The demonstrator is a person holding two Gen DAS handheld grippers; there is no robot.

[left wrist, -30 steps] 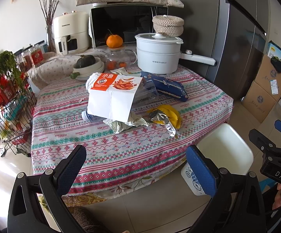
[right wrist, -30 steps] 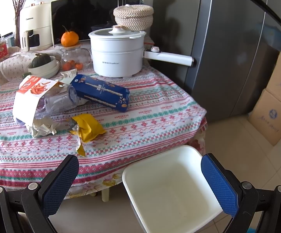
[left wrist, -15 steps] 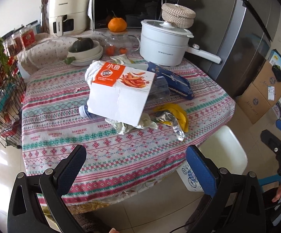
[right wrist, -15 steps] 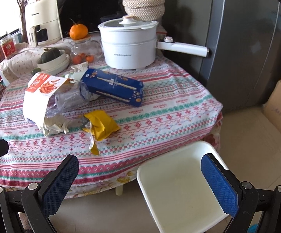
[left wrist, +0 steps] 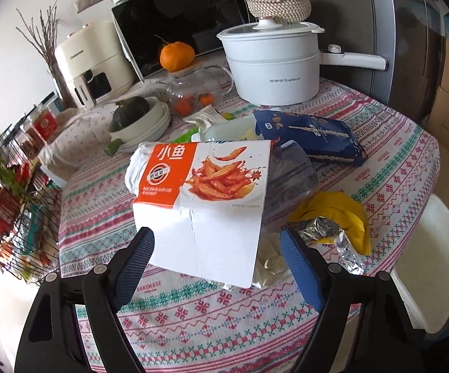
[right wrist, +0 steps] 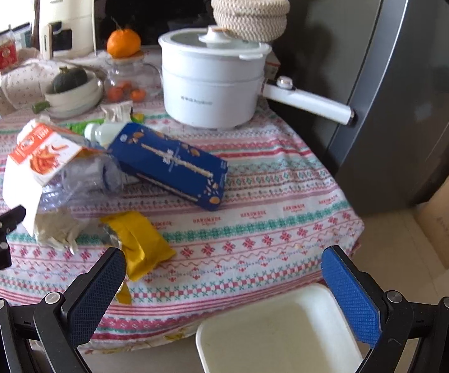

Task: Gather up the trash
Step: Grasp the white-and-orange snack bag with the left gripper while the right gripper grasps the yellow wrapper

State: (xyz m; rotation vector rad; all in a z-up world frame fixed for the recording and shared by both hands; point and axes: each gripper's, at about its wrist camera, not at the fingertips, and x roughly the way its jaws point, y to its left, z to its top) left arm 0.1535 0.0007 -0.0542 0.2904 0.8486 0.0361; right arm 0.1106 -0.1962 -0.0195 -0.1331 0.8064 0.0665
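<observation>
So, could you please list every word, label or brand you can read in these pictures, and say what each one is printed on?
"小鱼": orange panel of the white snack carton.
"Royalstar": front of the white electric pot; the characters before it are too blurred.
"HANDMADE": repeated on the patterned tablecloth.
Brand on the cream air fryer: too blurred to read.
Small print on the carton and on the blue packet: too small.

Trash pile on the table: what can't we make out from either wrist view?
- Crushed clear bottle: mostly covered by the orange-and-white carton, both views.
- Milky bottle: body hidden behind the blue packet.
- Carton's near corner: behind a left finger, left view.
- Bin: none in view.
</observation>
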